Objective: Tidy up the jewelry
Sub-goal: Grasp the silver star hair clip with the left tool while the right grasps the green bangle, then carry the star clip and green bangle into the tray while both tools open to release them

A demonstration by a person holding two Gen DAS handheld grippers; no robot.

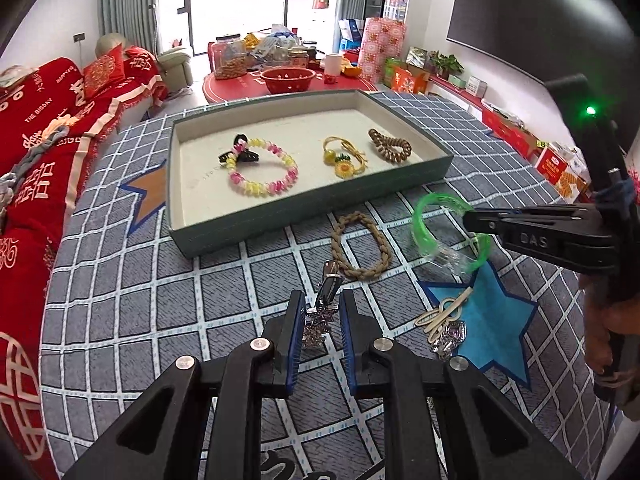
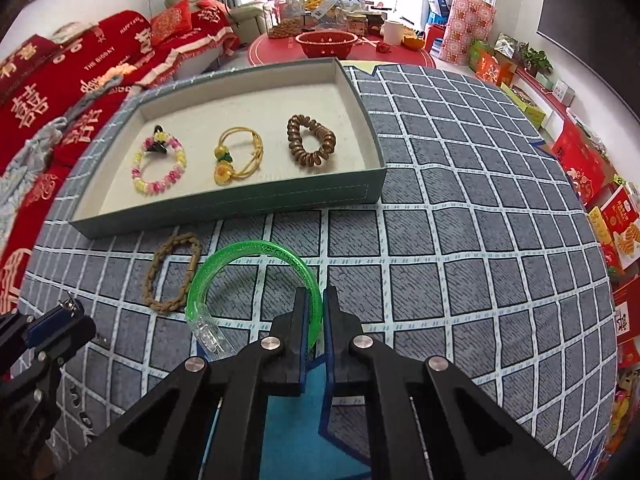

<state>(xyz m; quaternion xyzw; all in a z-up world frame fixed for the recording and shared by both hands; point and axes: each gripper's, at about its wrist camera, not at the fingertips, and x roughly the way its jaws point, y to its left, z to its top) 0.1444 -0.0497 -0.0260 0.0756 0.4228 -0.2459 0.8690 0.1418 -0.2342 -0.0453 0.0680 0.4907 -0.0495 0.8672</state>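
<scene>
Your right claw (image 2: 315, 306) grips the green bangle (image 2: 224, 276), lifted just above the bench (image 2: 460, 240) in front of the tray (image 2: 224, 204). Your left claw (image 1: 320, 312) stands open around the silver hair clip (image 1: 325, 312), beside the braided bracelet (image 1: 362, 246).
</scene>
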